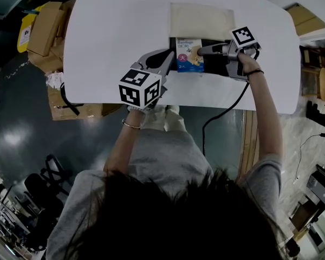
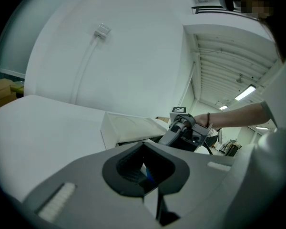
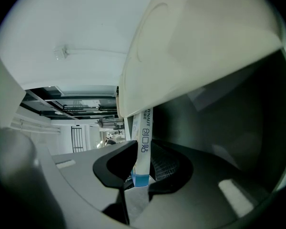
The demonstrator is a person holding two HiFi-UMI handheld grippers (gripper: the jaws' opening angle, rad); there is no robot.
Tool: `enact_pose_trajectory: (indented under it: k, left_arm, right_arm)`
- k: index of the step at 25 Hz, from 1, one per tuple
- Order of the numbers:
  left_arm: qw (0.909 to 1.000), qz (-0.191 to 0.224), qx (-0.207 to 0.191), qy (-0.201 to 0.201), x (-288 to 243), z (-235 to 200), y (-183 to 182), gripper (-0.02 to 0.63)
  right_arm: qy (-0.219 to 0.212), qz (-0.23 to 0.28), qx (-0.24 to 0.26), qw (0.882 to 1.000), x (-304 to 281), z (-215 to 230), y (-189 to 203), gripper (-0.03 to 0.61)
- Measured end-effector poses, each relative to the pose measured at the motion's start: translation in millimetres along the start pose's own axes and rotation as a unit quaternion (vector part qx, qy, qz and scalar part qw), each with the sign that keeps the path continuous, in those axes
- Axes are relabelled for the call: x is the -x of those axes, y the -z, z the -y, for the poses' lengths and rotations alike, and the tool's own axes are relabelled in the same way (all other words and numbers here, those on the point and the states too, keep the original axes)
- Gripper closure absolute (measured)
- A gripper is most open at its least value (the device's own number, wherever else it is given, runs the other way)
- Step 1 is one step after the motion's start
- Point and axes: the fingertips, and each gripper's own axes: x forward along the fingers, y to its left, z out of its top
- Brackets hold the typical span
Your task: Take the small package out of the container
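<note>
On the white table [image 1: 108,37] sits the container [image 1: 212,65], cardboard boxes [image 1: 46,28] nearby.

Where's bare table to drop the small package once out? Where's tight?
Free: broad table left of the container and its lid, out to the left edge; smaller patch right of the right gripper. Crowded: the near strip beside the container, taken by the left gripper and cable.

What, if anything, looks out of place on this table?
Nothing stands out. The small package sits in the open black container, pinched edgewise by the right tongs, with nothing spilled or damaged.
</note>
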Motion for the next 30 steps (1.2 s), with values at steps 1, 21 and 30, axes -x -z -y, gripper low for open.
enact_pose_trajectory:
  k: [1, 21, 30]
  left_arm:
    - [1.0, 0.0, 0.0, 0.001, 0, 1, -1, 0.62]
    - [0.9998, 0.015, -0.012, 0.006, 14, 5, -12, 0.621]
    - [0.9993, 0.03, -0.02, 0.01, 31, 8, -22, 0.621]
  right_arm:
    - [0.0, 0.001, 0.0, 1.0, 1, 0, 1, 0.471]
    - [-0.018, 0.037, 0.018, 0.999, 2, -12, 15, 0.477]
    - [-0.052, 0.117, 0.069, 0.989, 15, -34, 21, 0.477]
